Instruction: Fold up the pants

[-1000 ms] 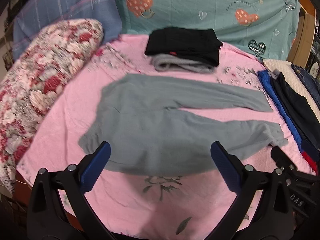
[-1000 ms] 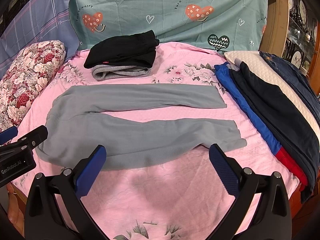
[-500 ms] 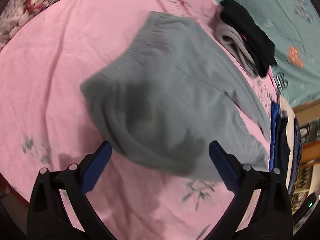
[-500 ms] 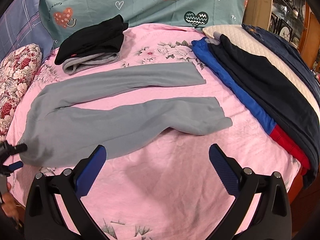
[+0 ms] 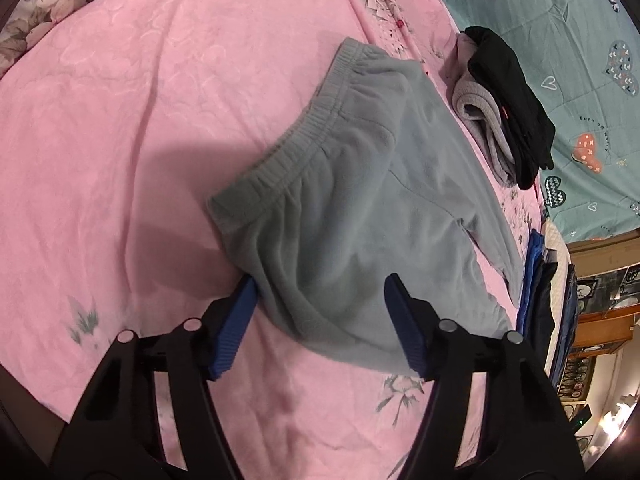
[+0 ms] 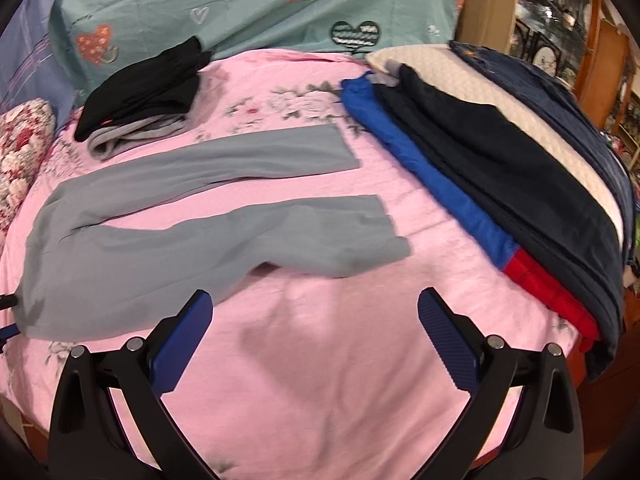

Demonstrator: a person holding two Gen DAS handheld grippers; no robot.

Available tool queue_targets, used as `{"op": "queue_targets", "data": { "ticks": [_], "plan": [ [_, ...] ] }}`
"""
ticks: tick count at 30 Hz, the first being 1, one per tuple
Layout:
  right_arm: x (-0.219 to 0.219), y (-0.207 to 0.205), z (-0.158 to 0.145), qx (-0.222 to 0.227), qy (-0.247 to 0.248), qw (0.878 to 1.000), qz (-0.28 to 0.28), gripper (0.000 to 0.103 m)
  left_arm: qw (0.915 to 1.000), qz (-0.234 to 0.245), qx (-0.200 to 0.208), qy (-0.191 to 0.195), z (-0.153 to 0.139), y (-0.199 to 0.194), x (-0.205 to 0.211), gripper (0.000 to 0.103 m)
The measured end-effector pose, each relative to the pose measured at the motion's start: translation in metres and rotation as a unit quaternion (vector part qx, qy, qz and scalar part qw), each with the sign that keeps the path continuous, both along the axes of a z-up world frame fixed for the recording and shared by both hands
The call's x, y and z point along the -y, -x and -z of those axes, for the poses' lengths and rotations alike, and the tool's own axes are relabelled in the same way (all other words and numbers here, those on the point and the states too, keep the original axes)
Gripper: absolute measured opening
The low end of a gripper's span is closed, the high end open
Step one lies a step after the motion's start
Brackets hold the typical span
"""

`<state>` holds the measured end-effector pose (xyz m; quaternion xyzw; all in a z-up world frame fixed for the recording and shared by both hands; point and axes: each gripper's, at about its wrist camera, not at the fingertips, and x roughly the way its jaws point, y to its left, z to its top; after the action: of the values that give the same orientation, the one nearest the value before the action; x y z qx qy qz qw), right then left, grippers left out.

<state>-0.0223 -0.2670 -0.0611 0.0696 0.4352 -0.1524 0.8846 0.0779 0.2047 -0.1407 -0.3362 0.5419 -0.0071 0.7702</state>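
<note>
Grey fleece pants (image 6: 192, 216) lie spread flat on the pink bedsheet (image 6: 320, 340), legs apart and pointing right, waistband (image 5: 296, 140) at the left. My left gripper (image 5: 320, 312) is open, its blue pads straddling the near corner of the waist end of the pants (image 5: 360, 220), low over the fabric. My right gripper (image 6: 316, 328) is open and empty above bare sheet, a little short of the near leg's hem (image 6: 384, 236).
A folded black and grey stack (image 6: 140, 100) lies at the back of the bed. Blue, red and dark pants (image 6: 480, 184) pile along the right edge over a cream pillow. A floral pillow (image 6: 20, 148) sits left. A teal heart-print cover (image 6: 260, 4) lies behind.
My left gripper has swung down and closed in on the waist corner of the pants, its jaws narrower than before. My right gripper has shifted right toward the leg ends.
</note>
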Motion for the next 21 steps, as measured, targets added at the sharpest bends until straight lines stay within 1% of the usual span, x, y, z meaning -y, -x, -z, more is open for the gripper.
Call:
{"op": "queue_targets", "data": {
  "ticks": [1,2,3,4,5,7,8,10,11,13,14,17,18,20,21],
  "plan": [
    [0.009,0.001,0.001,-0.001,0.001,1.0,0.007,0.102,0.9999,-0.002,-0.001,-0.011,0.002,-0.003,0.0,0.038],
    [0.019,0.0,0.002,-0.006,0.001,1.0,0.018,0.102,0.9997,0.002,-0.011,-0.023,0.008,-0.009,0.001,0.006],
    [0.028,-0.001,0.003,-0.012,0.0,1.0,0.027,0.102,0.9999,-0.003,-0.008,-0.014,0.013,-0.012,-0.001,0.005],
    [0.039,-0.002,0.004,-0.019,-0.012,0.999,0.033,0.102,0.9999,-0.014,-0.003,-0.007,0.014,-0.011,-0.004,0.005],
    [0.052,-0.005,0.005,-0.024,-0.036,0.999,0.034,0.102,0.9997,-0.02,0.003,-0.016,0.012,-0.009,-0.004,0.005],
    [0.074,-0.007,0.007,-0.031,-0.082,0.996,0.035,0.102,0.9974,-0.033,0.012,-0.062,0.007,-0.003,-0.004,0.005],
    [0.081,-0.009,0.007,-0.034,-0.095,0.994,0.035,0.102,0.9969,-0.039,0.014,-0.067,0.007,-0.001,-0.006,0.005],
    [0.095,-0.019,0.012,-0.05,-0.113,0.992,0.029,0.102,0.9978,-0.041,0.019,-0.049,0.009,0.002,-0.013,0.005],
    [0.103,-0.025,0.019,-0.065,-0.131,0.989,0.031,0.102,0.998,-0.04,0.02,-0.046,0.01,0.002,-0.016,0.005],
    [0.113,-0.036,0.031,-0.079,-0.18,0.98,0.038,0.102,0.9979,-0.038,0.021,-0.048,0.009,0.003,-0.016,0.005],
    [0.114,-0.041,0.036,-0.08,-0.189,0.978,0.037,0.102,0.9978,-0.036,0.021,-0.051,0.009,0.002,-0.015,0.005],
    [0.116,-0.064,0.054,-0.111,-0.16,0.98,0.039,0.101,0.998,-0.033,0.018,-0.05,0.009,0.002,-0.016,0.005],
    [0.118,-0.07,0.06,-0.119,-0.157,0.979,0.044,0.096,0.9982,-0.032,0.018,-0.047,0.01,0.002,-0.017,0.005],
    [0.122,-0.078,0.075,-0.131,-0.177,0.974,0.047,0.084,0.9983,-0.03,0.017,-0.046,0.01,0.003,-0.017,0.005],
    [0.121,-0.082,0.081,-0.134,-0.177,0.974,0.045,0.078,0.9983,-0.03,0.017,-0.048,0.01,0.003,-0.017,0.005]
  ]
}}
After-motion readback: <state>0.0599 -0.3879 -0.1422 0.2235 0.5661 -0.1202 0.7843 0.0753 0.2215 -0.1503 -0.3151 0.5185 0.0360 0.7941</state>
